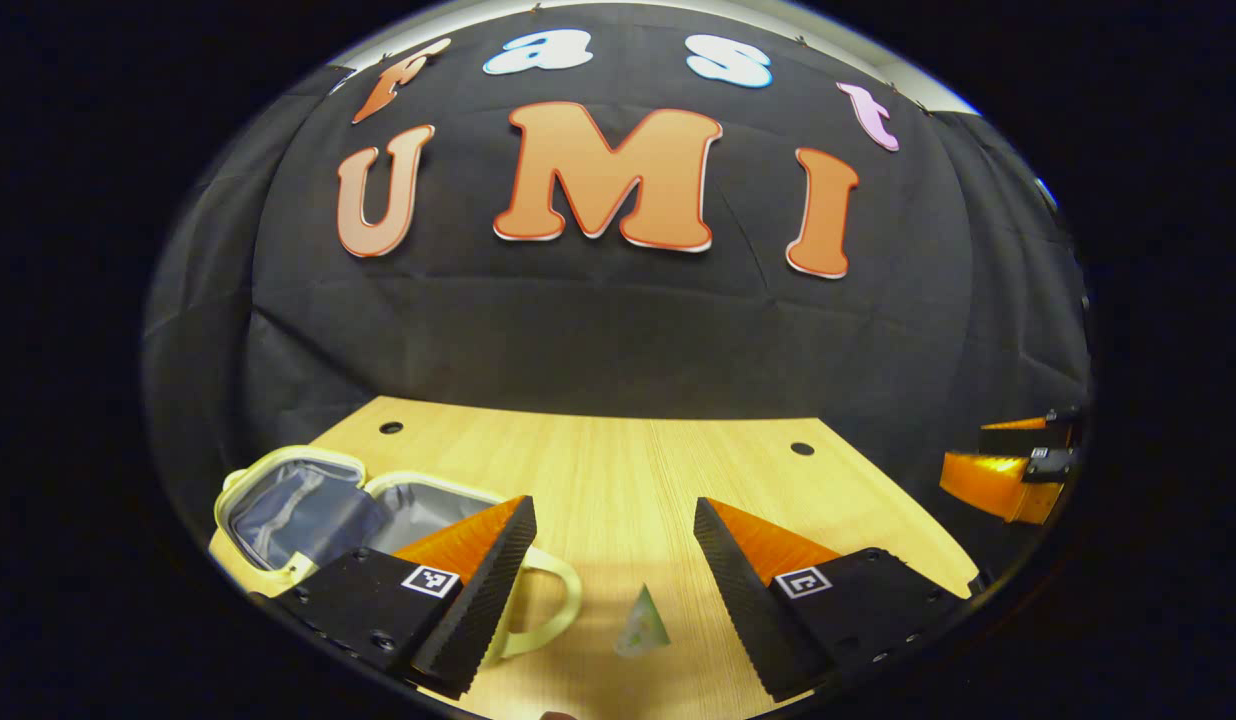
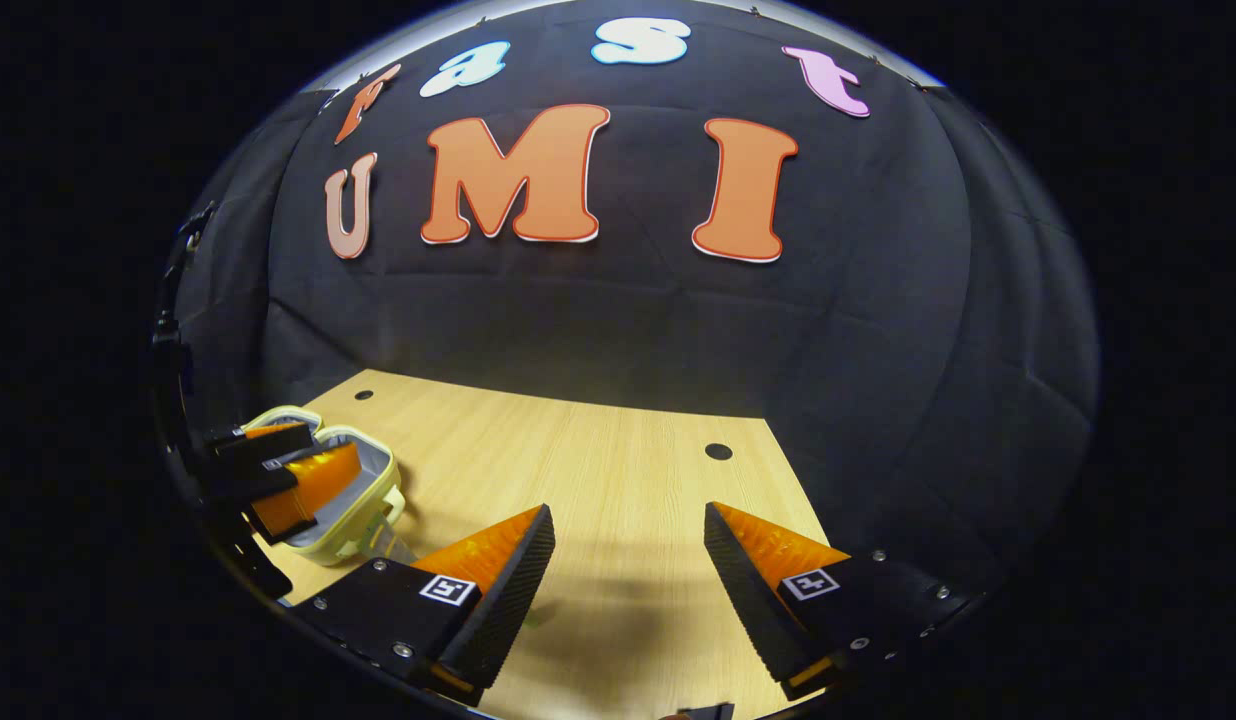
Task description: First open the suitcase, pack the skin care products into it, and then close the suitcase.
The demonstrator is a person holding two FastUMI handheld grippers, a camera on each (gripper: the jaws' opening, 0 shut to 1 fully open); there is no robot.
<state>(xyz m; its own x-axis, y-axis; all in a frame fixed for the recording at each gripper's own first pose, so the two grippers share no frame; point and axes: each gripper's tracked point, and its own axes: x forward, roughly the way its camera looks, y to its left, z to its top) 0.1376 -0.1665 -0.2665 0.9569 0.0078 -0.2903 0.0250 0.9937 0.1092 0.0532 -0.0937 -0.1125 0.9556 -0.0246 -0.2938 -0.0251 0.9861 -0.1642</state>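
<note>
**Suitcase open at the table's left, both grippers spread and empty**

In the left gripper view the left gripper hangs above the wooden table, its fingers wide apart with nothing between them. The pale yellow suitcase lies open at the left, grey lining showing; the gripper's left finger covers its near corner and part of its handle. A small pale green skin care sachet lies on the table between the fingers, its print too small to make out. The right gripper is cut off at the right edge.

In the right gripper view the right gripper is likewise spread over bare wood. At the left edge the other gripper partly hides the suitcase.
</note>
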